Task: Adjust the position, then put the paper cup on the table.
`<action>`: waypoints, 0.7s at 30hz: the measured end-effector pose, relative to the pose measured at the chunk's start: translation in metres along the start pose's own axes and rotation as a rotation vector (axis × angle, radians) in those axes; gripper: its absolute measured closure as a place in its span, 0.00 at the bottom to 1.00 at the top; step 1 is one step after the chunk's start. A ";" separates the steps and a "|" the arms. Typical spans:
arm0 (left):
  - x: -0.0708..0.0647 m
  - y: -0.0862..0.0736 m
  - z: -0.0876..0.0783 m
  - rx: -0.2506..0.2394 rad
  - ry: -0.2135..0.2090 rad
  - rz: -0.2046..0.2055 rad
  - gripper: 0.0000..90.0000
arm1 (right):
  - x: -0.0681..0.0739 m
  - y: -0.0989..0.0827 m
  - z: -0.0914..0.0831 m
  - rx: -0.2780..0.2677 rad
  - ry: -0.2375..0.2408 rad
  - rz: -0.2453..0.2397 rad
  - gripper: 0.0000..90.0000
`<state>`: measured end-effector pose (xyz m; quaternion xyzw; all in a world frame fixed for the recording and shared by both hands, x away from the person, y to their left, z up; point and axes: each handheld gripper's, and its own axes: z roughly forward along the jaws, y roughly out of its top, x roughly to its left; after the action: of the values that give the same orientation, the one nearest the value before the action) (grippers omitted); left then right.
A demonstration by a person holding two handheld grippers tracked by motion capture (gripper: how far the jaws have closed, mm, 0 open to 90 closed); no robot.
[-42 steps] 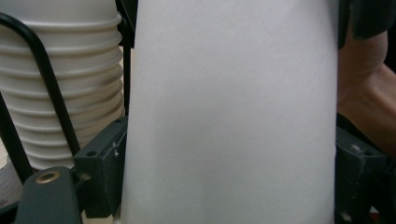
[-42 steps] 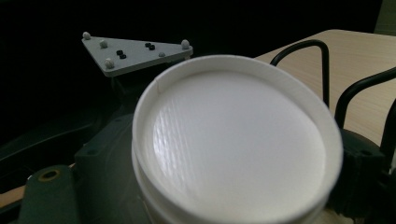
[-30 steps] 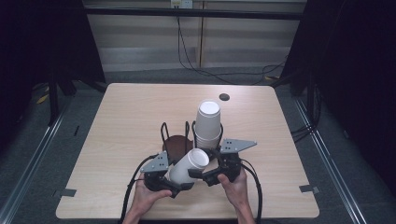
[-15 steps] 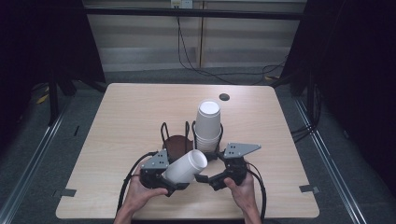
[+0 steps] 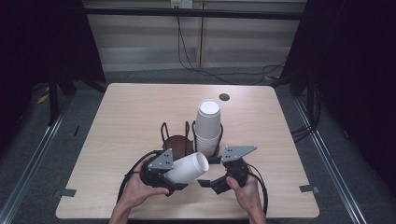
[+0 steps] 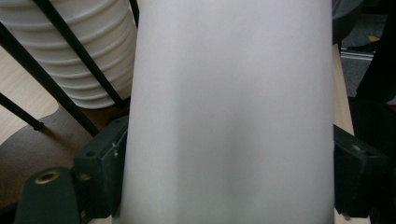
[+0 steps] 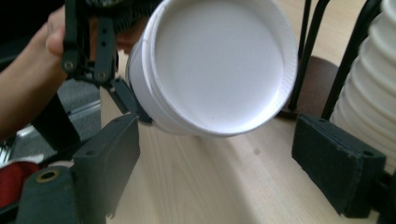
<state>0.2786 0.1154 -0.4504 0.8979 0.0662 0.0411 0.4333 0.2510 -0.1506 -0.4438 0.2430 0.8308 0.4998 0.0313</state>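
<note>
A white paper cup (image 5: 187, 168) lies tilted on its side above the table's front edge. My left gripper (image 5: 180, 173) is shut on it, its pads pressing the cup's wall (image 6: 229, 116) from both sides. The cup's recessed base (image 7: 219, 70) faces my right gripper (image 5: 210, 171), which stands open just right of it. In the right gripper view the gripper (image 7: 224, 154) has only bare table between its jaws, and the cup hangs beyond them. A stack of white cups (image 5: 208, 123) stands in a black wire holder (image 5: 164, 133) behind both grippers.
The holder's second slot shows only its brown round base (image 5: 177, 142). The stack's ribbed rims (image 7: 373, 98) lie close to my right gripper's right jaw. A small dark disc (image 5: 224, 97) lies near the table's far edge. Bare wood table (image 5: 126, 116) spreads to the left and behind.
My right gripper has drawn back slightly to the right, away from the cup's end. The left gripper keeps its hold on the cup, which has tipped a little.
</note>
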 end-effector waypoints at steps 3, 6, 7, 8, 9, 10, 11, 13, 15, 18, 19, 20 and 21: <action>0.003 0.000 -0.001 0.022 -0.008 0.012 0.18 | 0.000 0.000 0.001 0.034 0.008 -0.009 0.18; 0.005 0.000 -0.002 0.040 0.000 0.011 0.18 | 0.000 0.000 0.003 0.074 0.007 -0.012 0.18; 0.006 0.001 -0.003 0.062 -0.012 0.035 0.18 | -0.001 0.000 0.003 0.098 0.010 -0.006 0.18; 0.006 0.001 -0.003 0.062 -0.012 0.035 0.18 | -0.001 0.000 0.003 0.098 0.010 -0.006 0.18; 0.007 0.001 -0.003 0.077 -0.002 0.033 0.18 | -0.002 0.000 0.003 0.097 0.012 -0.008 0.18; 0.007 0.001 -0.004 0.086 -0.003 0.039 0.18 | -0.002 0.001 0.003 0.091 0.022 -0.010 0.18; 0.007 0.000 -0.004 0.089 -0.009 0.034 0.18 | -0.003 0.001 0.004 0.097 0.026 -0.010 0.18; 0.006 -0.001 -0.003 0.114 -0.017 0.046 0.18 | -0.003 0.003 0.005 0.121 0.019 -0.026 0.20; 0.006 0.000 -0.002 0.140 -0.017 0.060 0.18 | -0.003 0.003 0.006 0.132 0.014 -0.033 0.20; 0.005 0.003 -0.002 0.162 -0.011 0.072 0.18 | -0.004 0.004 0.008 0.150 0.033 -0.041 0.20; 0.005 0.004 -0.002 0.162 -0.016 0.068 0.18 | -0.004 0.004 0.009 0.167 0.042 -0.041 0.20; 0.004 0.005 -0.002 0.167 -0.030 0.077 0.18 | -0.005 0.004 0.010 0.176 0.046 -0.042 0.20; 0.003 0.006 -0.002 0.178 -0.034 0.086 0.18 | -0.004 0.004 0.011 0.178 0.047 -0.043 0.20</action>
<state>0.2818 0.1137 -0.4442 0.9355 0.0237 0.0384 0.3505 0.2598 -0.1421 -0.4463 0.2151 0.8775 0.4287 0.0009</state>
